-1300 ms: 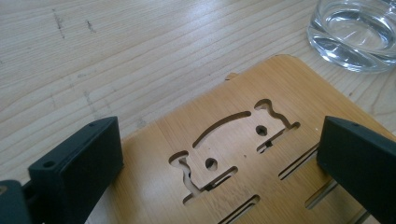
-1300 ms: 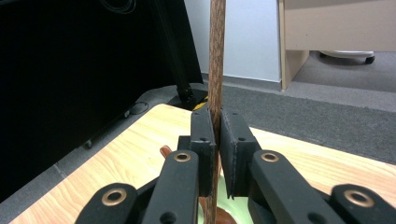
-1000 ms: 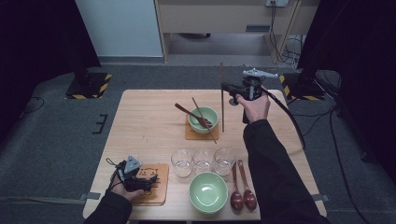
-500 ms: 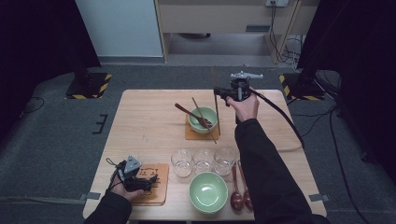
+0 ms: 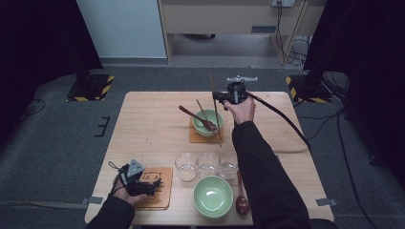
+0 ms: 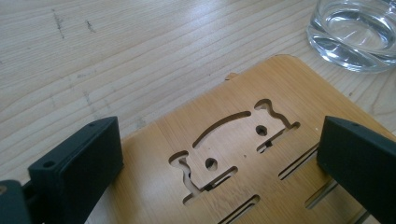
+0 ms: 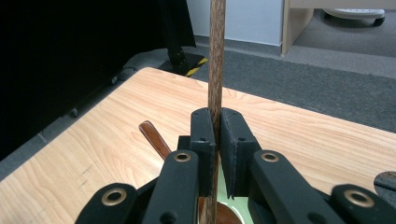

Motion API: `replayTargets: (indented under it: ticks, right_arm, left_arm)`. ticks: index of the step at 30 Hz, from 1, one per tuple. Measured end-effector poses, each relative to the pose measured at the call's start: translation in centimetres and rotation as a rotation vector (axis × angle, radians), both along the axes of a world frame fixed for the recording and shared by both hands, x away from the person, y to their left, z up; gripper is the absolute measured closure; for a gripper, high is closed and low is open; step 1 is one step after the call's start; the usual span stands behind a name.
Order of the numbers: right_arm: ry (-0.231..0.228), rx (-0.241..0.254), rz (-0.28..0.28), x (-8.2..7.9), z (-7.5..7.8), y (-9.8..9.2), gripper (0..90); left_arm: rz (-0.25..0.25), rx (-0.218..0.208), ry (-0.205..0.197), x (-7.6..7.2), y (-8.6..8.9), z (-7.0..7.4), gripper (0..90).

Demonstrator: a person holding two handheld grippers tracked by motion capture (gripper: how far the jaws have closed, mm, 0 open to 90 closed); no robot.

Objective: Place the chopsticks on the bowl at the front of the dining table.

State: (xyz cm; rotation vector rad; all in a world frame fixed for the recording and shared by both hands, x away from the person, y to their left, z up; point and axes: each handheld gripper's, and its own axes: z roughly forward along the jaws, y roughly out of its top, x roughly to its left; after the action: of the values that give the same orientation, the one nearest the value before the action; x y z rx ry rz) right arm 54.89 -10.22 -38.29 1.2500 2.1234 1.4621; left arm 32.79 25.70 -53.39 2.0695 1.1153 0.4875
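My right gripper (image 5: 217, 98) is shut on a long dark wooden chopstick (image 5: 213, 83) near its upper part, above the far side of the table. The stick (image 7: 215, 65) stands up between the closed jaws of the right gripper (image 7: 218, 119), and its lower end hangs over the small green bowl (image 5: 201, 127). A brown spoon (image 5: 190, 113) and a second chopstick (image 5: 202, 109) lean in that bowl. At the near left corner my left gripper (image 5: 154, 183) rests open over a bamboo coaster (image 6: 243, 154), its jaws (image 6: 219, 137) wide apart with nothing between them.
The small bowl stands on a square coaster (image 5: 195, 139). Three empty glasses (image 5: 207, 164) stand in a row mid-table, one of them (image 6: 357, 32) near the left gripper. A large green bowl (image 5: 211, 195) and a brown spoon (image 5: 241, 202) lie at the near edge.
My right hand has carried the chopstick leftward and down, from right of the small bowl to over it. The left gripper has stayed still.
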Motion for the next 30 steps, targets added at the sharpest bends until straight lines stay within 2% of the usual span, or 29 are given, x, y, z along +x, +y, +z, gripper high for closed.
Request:
replayTargets:
  ticks: [30]
  right_arm:
    - [0.052, -0.119, -0.028, 2.0, -3.5, 2.3, 84.2]
  left_arm:
    - [0.0, 0.001, -0.001, 0.0, 0.0, 0.0, 0.0]
